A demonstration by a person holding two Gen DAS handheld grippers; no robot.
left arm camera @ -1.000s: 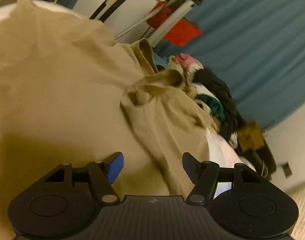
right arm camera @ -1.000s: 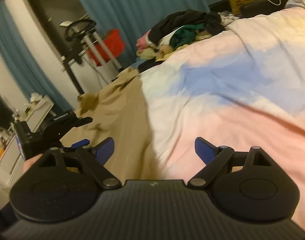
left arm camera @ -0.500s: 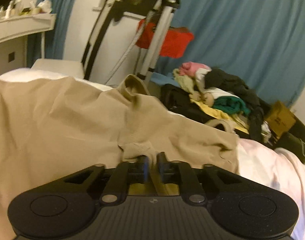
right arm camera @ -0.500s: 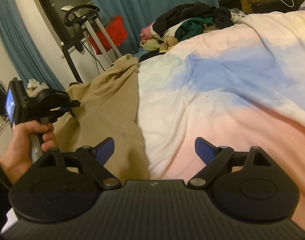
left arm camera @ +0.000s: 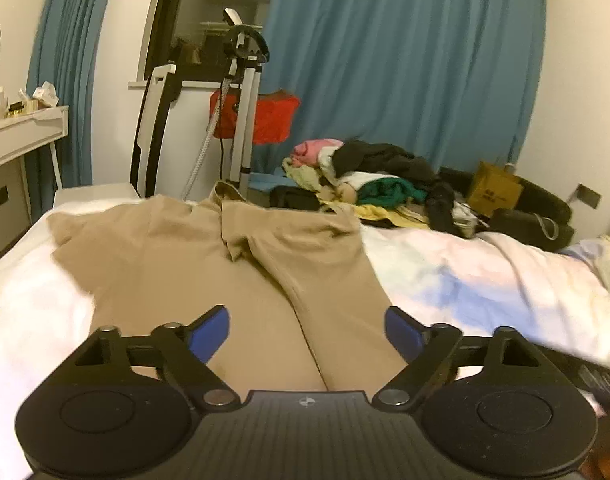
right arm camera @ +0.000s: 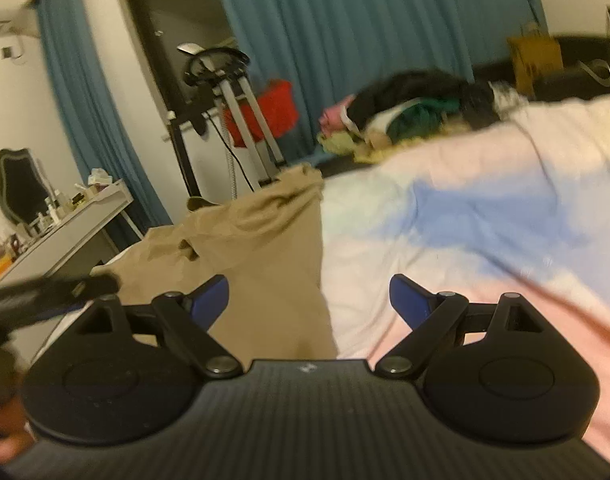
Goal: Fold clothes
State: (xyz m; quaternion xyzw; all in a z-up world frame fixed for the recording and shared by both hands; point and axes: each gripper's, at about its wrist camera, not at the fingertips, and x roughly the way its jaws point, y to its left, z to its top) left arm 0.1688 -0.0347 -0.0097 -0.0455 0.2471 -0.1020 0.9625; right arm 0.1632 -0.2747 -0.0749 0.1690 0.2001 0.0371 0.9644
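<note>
Left gripper [left arm camera: 307, 330]: jaws just opened wide, tan trousers [left arm camera: 225, 264] released, nothing between pads; pulled back from waistband. Trousers: flat on bed [left arm camera: 485, 268], legs together. Right gripper [right arm camera: 309, 300]: jaws apart, empty. Judgement: lengthwise fold laid; crosswise fold likely next.

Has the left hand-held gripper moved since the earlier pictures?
Yes. The left hand-held gripper pulled back from the beige trousers; the red bag looks farther. Its jaws just opened, nothing between them.

Dim warm indoor light, fisheye bending at edges, right wrist view motion-blurred
</note>
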